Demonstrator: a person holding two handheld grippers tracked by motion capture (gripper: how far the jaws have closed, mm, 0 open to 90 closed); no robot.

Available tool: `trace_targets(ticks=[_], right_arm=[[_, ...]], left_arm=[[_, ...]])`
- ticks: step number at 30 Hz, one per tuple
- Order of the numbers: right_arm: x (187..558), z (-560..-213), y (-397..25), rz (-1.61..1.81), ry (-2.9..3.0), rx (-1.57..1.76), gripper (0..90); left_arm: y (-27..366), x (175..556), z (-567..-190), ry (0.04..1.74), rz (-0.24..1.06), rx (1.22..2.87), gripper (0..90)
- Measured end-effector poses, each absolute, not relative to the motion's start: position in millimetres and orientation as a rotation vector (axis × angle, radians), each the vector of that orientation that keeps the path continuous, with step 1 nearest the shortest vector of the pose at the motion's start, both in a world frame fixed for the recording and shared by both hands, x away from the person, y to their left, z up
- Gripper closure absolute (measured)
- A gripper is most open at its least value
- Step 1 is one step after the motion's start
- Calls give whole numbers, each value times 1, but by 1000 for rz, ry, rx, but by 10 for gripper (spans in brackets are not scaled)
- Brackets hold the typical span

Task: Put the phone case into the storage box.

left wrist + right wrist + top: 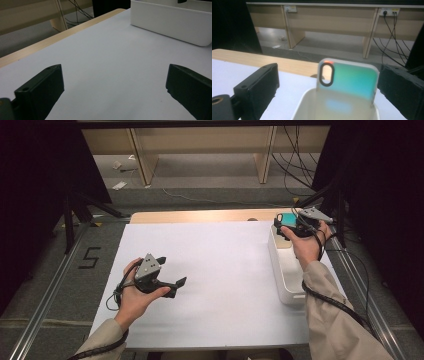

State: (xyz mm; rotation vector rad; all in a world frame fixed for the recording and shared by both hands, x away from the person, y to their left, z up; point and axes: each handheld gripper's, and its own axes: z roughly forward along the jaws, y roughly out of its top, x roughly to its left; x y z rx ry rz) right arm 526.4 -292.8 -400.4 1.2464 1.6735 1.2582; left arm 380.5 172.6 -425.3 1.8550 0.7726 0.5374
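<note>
A: What does the phone case (348, 80) look like?
B: Teal-green, pale rim, dark oval camera hole; it stands upright in the white bin (287, 275).
A: And the claws?
B: Right claw (328, 87) open around it; left claw (113, 92) open above the tabletop (225, 270).

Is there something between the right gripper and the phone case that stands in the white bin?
Nothing visible. The right gripper is open, and the phone case stands upright at the far end of the white bin, straight ahead between the spread jaws, with only open space before it.
</note>
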Motion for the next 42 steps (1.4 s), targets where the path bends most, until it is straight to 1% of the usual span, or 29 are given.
trace_targets(ticks=[24, 42], right_arm=[[483, -395, -276, 1366, 1785, 1125, 67], [455, -384, -263, 1435, 1828, 1043, 86]], left_arm=[[173, 381, -425, 779, 541, 1860, 9], [172, 380, -424, 776, 543, 1859, 8]])
